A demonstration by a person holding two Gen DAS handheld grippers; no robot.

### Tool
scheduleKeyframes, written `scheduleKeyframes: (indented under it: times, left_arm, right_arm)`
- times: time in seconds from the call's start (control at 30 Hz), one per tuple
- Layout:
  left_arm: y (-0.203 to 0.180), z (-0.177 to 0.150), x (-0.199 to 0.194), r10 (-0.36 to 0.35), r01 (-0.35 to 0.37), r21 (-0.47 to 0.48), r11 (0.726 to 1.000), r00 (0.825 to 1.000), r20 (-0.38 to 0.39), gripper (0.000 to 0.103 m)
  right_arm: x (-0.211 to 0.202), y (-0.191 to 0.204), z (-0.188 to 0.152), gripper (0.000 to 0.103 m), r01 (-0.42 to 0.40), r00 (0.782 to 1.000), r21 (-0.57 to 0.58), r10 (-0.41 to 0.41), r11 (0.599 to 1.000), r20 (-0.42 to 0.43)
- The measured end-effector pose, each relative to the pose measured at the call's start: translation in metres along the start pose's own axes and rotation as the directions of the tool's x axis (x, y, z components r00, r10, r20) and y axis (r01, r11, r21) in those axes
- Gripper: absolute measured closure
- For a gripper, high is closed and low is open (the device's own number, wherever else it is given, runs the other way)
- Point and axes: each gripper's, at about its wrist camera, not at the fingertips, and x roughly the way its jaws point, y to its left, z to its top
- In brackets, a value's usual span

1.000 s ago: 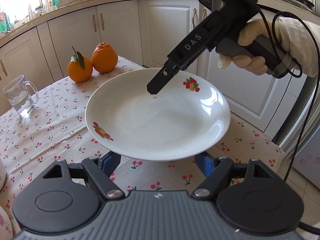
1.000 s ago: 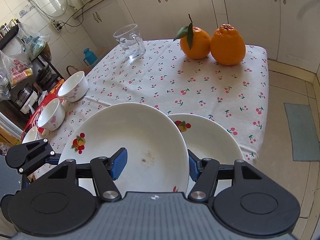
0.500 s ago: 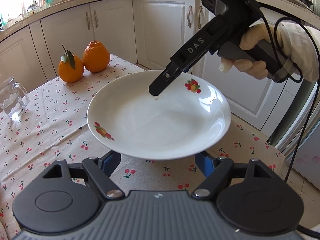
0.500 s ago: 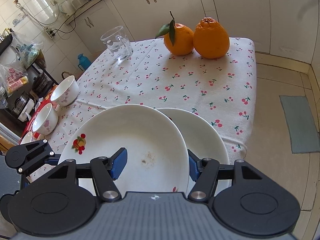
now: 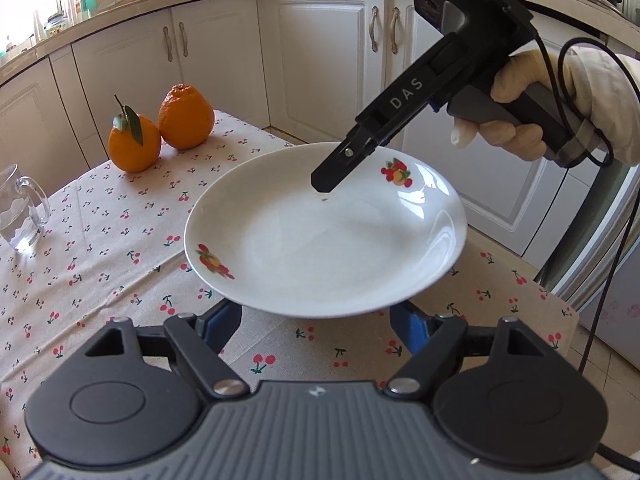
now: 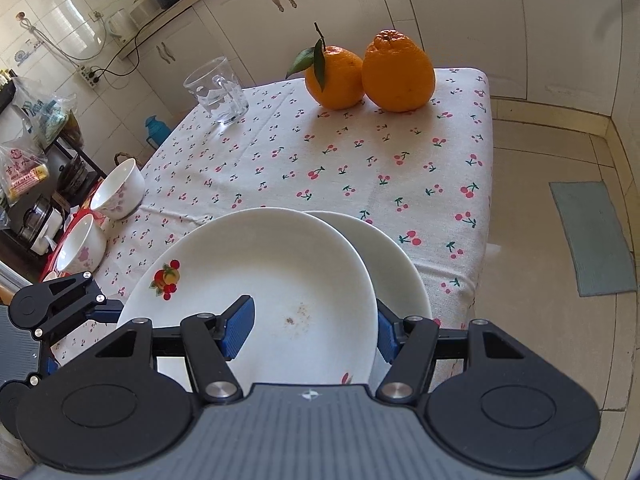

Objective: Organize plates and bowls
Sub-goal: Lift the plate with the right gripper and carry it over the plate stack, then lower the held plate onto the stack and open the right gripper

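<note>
The plate (image 6: 256, 280) at lower centre is hanging from my right gripper (image 6: 316, 328), clamped on its rim for stacking onto the lower plate (image 6: 396, 264), while my left gripper (image 5: 316, 324) is waiting, jaws spread.

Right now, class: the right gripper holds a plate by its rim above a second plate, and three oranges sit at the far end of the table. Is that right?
Not quite. There are two oranges, not three; the right wrist view shows them side by side at the table's far end. The rest stands: the right gripper holds a plate by its rim above a second plate.
</note>
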Motion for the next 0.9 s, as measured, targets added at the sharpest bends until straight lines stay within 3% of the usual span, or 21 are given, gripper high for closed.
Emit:
scheduleKeyframes:
  times: [0.9]
  left_arm:
    - [0.003,-0.001,0.004,-0.033,0.033,-0.005,0.999,0.999,0.007,0.020]
  right_arm:
    - [-0.027,0.000,-0.019,0.033,0.065,0.998,0.028,-0.066,0.997,0.017]
